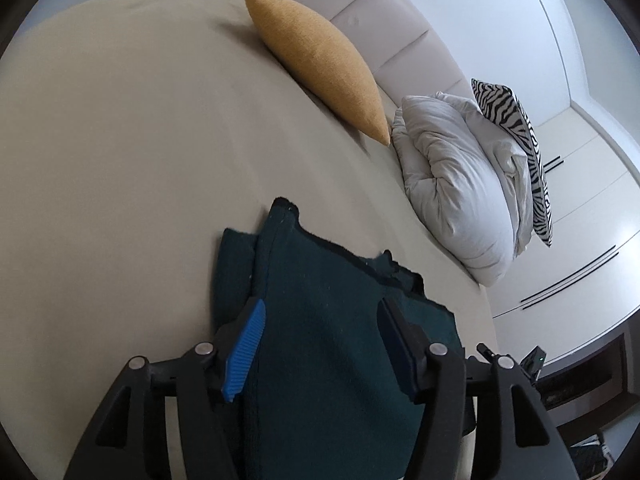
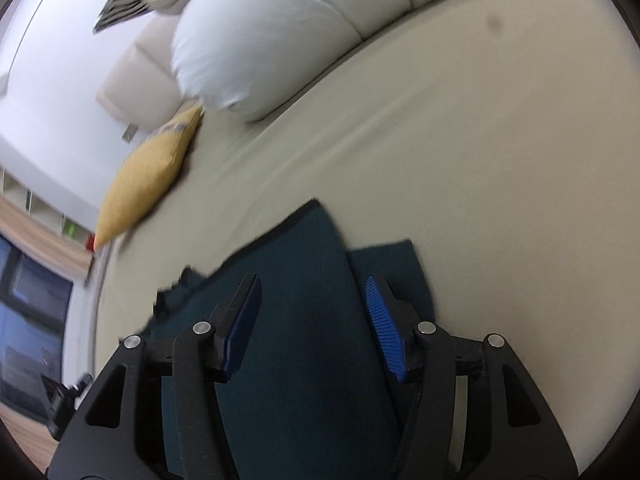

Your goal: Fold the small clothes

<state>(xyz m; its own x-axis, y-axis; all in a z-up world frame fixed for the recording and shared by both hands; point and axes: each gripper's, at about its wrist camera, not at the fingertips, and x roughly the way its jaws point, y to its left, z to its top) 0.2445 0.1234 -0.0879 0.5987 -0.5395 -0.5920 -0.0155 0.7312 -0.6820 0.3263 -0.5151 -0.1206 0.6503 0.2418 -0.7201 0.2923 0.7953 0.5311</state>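
Dark teal garment (image 1: 320,320): lies on the beige bed sheet (image 1: 120,160) at the near edge of the bed, partly folded, one layer over another, with a jagged dark edge on its far side. In the right wrist view the same garment (image 2: 296,320) shows an upper flap overlapping a lower layer that juts out to the right.

Left gripper (image 1: 320,352): fingers spread wide, blue ribbed pad on the left finger (image 1: 244,352), poised over the cloth; nothing pinched between them.

Right gripper (image 2: 314,328): fingers likewise wide apart, blue pad on the right finger (image 2: 386,328), cloth beneath and between them but not clamped. Whether either gripper touches the fabric cannot be told.

Mustard cushion (image 1: 320,64): far side of the bed, against the padded headboard (image 1: 400,36).

White duvet (image 1: 460,184): bundled at the far right, just beside the cushion.

Zebra-print pillow (image 1: 520,144): behind the duvet, leaning on it.
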